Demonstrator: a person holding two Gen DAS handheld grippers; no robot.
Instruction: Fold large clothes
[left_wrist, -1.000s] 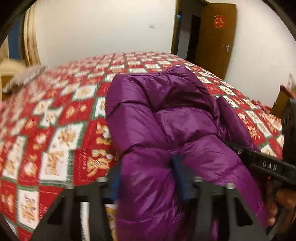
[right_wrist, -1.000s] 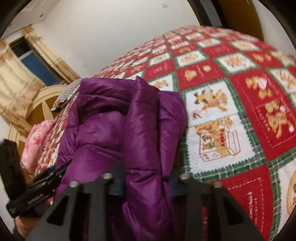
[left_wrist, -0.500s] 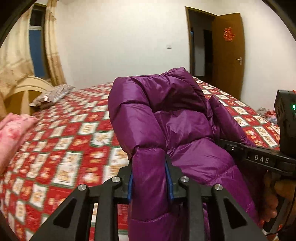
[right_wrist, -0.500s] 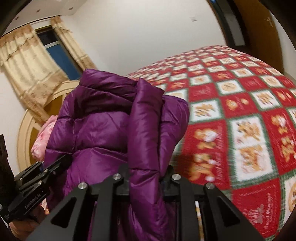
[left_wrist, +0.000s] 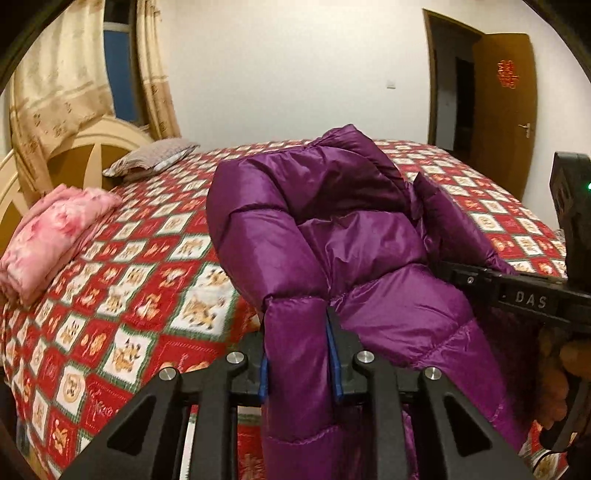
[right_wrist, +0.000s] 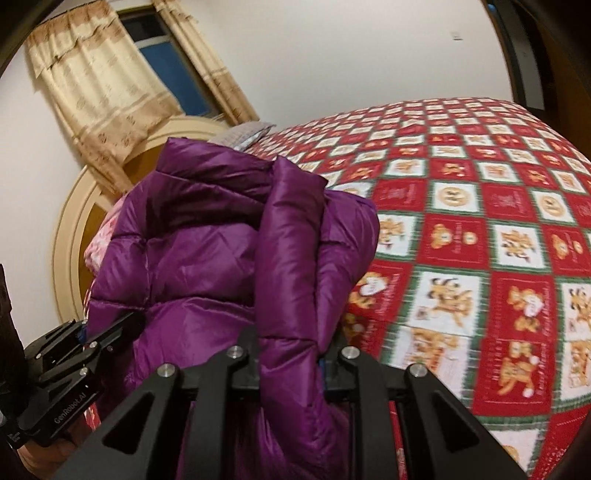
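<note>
A shiny purple puffer jacket (left_wrist: 332, 236) is held up over the bed, folded over on itself and hanging between my two grippers. My left gripper (left_wrist: 298, 354) is shut on a thick fold of its left edge. My right gripper (right_wrist: 290, 350) is shut on a fold of its right edge (right_wrist: 291, 258). The right gripper also shows at the right of the left wrist view (left_wrist: 517, 295), and the left gripper at the lower left of the right wrist view (right_wrist: 92, 343). The jacket's lower part hangs out of sight below the jaws.
The bed has a red, white and green patterned quilt (left_wrist: 155, 280). A folded pink blanket (left_wrist: 48, 236) and a grey pillow (left_wrist: 151, 158) lie near the cream headboard (right_wrist: 74, 240). Curtains (right_wrist: 99, 74) cover a window; a brown door (left_wrist: 506, 110) stands open at the right.
Both grippers have risen with the jacket still clamped. The cameras now tilt higher, so more of the wall, window and headboard shows and the jacket hangs higher above the quilt.
</note>
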